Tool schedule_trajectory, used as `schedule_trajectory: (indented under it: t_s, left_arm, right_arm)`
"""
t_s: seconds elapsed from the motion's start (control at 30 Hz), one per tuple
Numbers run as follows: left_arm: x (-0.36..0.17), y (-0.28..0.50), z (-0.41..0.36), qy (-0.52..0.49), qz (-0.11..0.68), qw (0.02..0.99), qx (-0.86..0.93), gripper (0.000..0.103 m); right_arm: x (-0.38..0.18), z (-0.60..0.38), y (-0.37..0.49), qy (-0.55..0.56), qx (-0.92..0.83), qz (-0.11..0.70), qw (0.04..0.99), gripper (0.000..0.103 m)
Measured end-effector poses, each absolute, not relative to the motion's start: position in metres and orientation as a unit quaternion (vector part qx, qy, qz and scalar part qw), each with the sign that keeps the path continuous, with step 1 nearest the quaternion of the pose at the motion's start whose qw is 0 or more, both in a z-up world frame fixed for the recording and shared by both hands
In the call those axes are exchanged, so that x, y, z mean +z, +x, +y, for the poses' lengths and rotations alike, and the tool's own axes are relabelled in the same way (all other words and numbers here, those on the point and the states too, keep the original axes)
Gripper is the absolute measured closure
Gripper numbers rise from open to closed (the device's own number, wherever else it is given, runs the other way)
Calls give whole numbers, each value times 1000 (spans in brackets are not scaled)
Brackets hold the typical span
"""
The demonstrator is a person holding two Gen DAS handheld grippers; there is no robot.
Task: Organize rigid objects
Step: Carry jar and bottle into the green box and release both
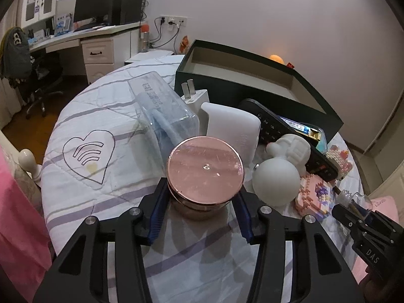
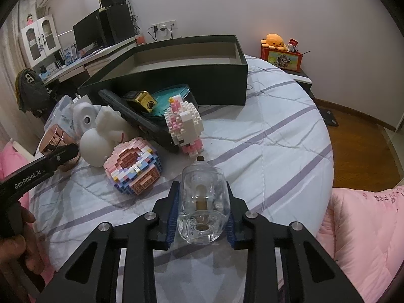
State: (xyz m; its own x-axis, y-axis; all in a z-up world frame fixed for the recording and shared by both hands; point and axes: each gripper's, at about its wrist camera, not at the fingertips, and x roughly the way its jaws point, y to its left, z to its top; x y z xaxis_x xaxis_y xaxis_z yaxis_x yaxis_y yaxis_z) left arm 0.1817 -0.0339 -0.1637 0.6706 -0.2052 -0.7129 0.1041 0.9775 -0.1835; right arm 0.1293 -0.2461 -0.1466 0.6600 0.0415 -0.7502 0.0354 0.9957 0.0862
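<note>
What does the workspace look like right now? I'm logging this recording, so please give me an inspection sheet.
Surface: quilted bedspread, white with purple stripes.
Job's things: rose-gold jar; glass bottle; dark open box, nothing seen inside.
Clutter: white figurine, brick donut, brick animal, remote, charger, clear case.
Grippers: left hand-held gripper shut on jar; right hand-held gripper shut on bottle.
Cables: plugged into wall socket.
Surroundings: desk with monitor, orange plush.

The remote (image 1: 290, 136) is partly hidden under the white figurine (image 1: 280, 166).
</note>
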Motion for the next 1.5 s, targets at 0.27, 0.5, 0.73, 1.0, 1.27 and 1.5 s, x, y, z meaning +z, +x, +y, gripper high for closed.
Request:
schedule_trajectory:
  t_s: [0.27,0.5,0.73,1.0,1.27,1.5]
  left_arm:
    - [-160,161,-32,-52,393,913,-92,54]
    - [-142,146,-31,-42,381,918,-103,54]
    - [-104,150,-28,-47,357,926,-117,54]
    - [-58,199,-39,-41,315,941,-114,54]
    - [-41,290,-67,-37,321,939,-114,54]
    - [-68,371,-95,-39,384,914,-120,54]
  right_arm:
    - [-140,-245,120,54,6,410,911,72]
    - [-125,-240,115,61,15,401,914,72]
    - [-94,-228,120,69,46,381,921,72]
    - [-42,-213,173,41,71,335,939,72]
    - [-27,-223,274,33,72,339,937,72]
    - [-64,-246,355,61,64,390,916,72]
